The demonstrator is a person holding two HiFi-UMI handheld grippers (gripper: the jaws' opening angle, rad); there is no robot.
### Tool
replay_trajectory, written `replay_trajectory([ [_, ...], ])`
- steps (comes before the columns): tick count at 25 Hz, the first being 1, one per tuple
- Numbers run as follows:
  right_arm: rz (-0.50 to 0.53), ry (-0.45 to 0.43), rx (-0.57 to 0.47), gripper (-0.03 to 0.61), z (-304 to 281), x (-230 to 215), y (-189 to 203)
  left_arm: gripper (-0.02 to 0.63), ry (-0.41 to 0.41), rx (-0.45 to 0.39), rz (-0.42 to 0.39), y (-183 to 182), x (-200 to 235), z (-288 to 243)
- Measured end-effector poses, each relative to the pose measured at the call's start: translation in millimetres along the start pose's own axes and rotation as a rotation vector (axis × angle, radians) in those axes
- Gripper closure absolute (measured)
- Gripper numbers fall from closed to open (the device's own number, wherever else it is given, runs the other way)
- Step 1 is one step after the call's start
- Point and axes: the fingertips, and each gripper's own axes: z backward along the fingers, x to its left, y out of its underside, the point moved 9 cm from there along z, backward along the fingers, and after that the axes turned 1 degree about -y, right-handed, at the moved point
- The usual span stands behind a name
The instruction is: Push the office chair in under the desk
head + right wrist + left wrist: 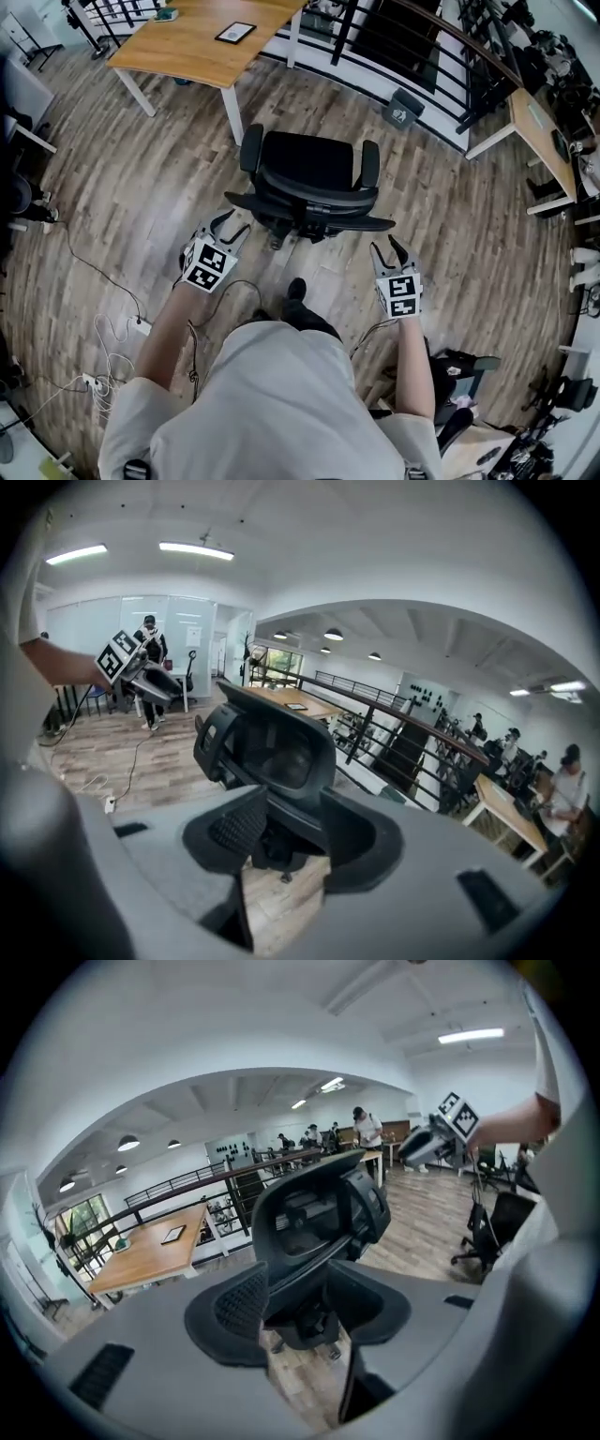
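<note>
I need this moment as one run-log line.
office chair: not under desk | left hand-held gripper: open, empty | right hand-held gripper: open, empty

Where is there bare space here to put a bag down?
Free: the floor between the office chair and the desk; also the desk top left of the dark flat panel. Crowded: cables on the floor at the person's left, and the railing side.
</note>
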Motion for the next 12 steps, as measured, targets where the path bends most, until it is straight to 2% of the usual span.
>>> replay_trajectory([
  [5,0.199,-0.112,0.126,0.411,-40.8,-23.4,9.9,0.394,-0.009,0.138,-0.224,0.4,2.2,-42.6],
  [9,0.385,-0.197,0.21,0.379,-75.3,-33.8,18.4,0.354,0.012,0.253,-0.38,6.9,2.0,-75.1],
  [12,0.481,-0.29,0.27,0.368,-93.7,-35.6,23.1,0.341,0.032,0.324,-0.479,11.5,-1.7,-94.4],
])
